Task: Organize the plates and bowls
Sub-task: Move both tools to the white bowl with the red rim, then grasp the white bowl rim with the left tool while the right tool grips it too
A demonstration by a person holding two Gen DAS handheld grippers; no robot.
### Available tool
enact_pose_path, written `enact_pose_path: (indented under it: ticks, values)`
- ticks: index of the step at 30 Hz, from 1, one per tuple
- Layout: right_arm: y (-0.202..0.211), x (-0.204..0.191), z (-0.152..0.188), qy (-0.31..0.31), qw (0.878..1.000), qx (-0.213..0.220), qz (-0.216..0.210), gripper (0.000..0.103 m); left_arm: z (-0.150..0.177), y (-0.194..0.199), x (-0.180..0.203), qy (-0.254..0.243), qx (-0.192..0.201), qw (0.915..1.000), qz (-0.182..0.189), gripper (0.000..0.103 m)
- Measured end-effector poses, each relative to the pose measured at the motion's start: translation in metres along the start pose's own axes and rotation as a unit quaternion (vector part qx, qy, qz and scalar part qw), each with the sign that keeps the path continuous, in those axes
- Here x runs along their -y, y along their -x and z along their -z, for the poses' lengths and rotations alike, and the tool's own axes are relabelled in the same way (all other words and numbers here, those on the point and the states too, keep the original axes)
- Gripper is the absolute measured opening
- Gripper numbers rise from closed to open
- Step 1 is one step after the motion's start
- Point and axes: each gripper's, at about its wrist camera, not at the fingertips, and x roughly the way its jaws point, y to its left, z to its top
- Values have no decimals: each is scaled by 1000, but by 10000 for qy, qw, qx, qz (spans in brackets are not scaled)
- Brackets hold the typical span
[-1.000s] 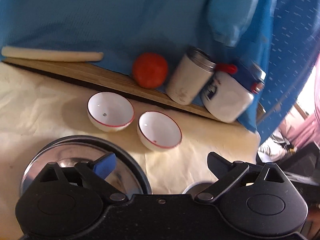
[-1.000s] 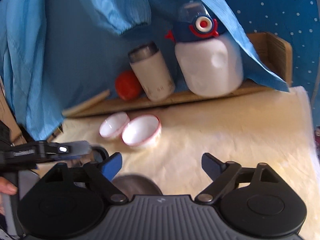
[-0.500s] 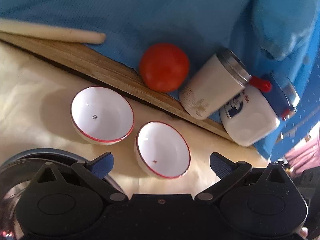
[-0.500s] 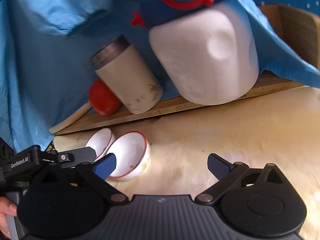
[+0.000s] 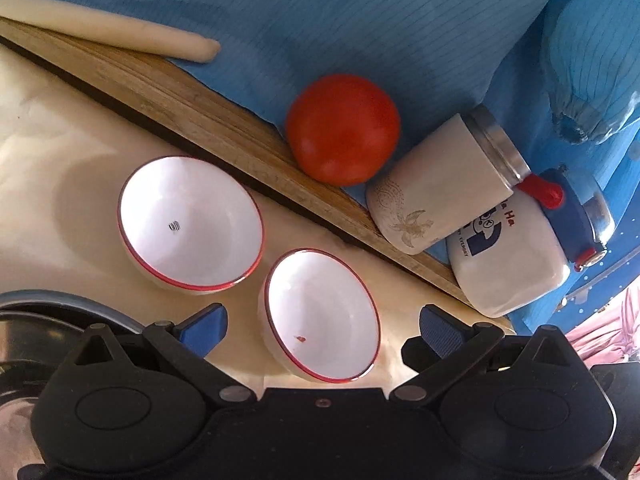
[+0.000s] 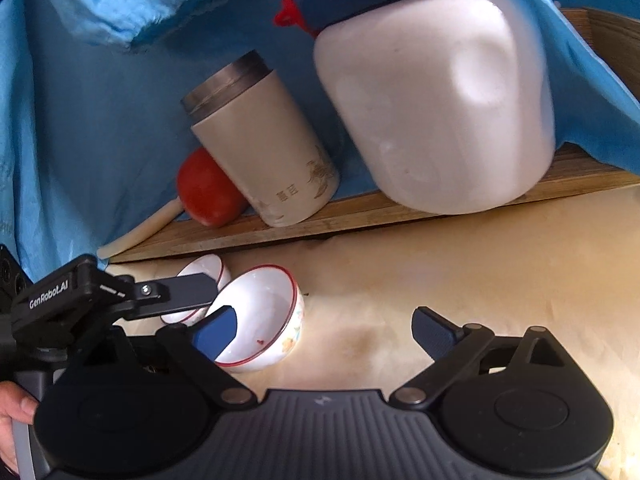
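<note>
Two white bowls with red rims sit side by side on the cream table cover. The nearer bowl [image 5: 320,316] [image 6: 264,316] has a small red speck inside and lies between the spread fingers of my left gripper [image 5: 322,330], which is open and holds nothing. The other bowl [image 5: 190,226] [image 6: 202,276] stands to its left, partly hidden in the right wrist view by a left gripper finger [image 6: 180,292]. My right gripper [image 6: 325,332] is open and empty, just right of the nearer bowl. A steel plate [image 5: 24,332] shows at the lower left.
A wooden board [image 5: 208,120] runs along the back, carrying a red tomato [image 5: 342,128], a beige flask [image 6: 264,148], a white jug with a blue lid [image 6: 436,104] and a pale rolling pin [image 5: 120,36]. Blue cloth hangs behind. A hand [image 6: 12,412] holds the left gripper.
Both grippers have moved forward and down toward the bowls. The nearer bowl now lies between the left gripper's open fingers, and the steel plate has slid to the frame's edge.
</note>
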Motion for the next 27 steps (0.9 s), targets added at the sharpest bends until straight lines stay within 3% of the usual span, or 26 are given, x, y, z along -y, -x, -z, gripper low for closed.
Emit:
enact_pose_path:
  ticks: [3, 10, 21, 27]
  values:
    - [-4, -4, 0, 103, 9999, -7, 80, 91, 0, 0, 1, -46, 24, 9999, -92, 99]
    - [-11, -8, 1, 203, 9997, -25, 111, 80, 2, -1, 2, -159, 10, 9998, -109, 78]
    - [-29, -16, -5, 331, 9991, -243, 42, 46, 4, -6, 0, -248, 132, 9989, -380, 47]
    - [-34, -19, -8, 358, 9984, -405, -137, 33, 5, -7, -1, -358, 131, 9976, -573, 31]
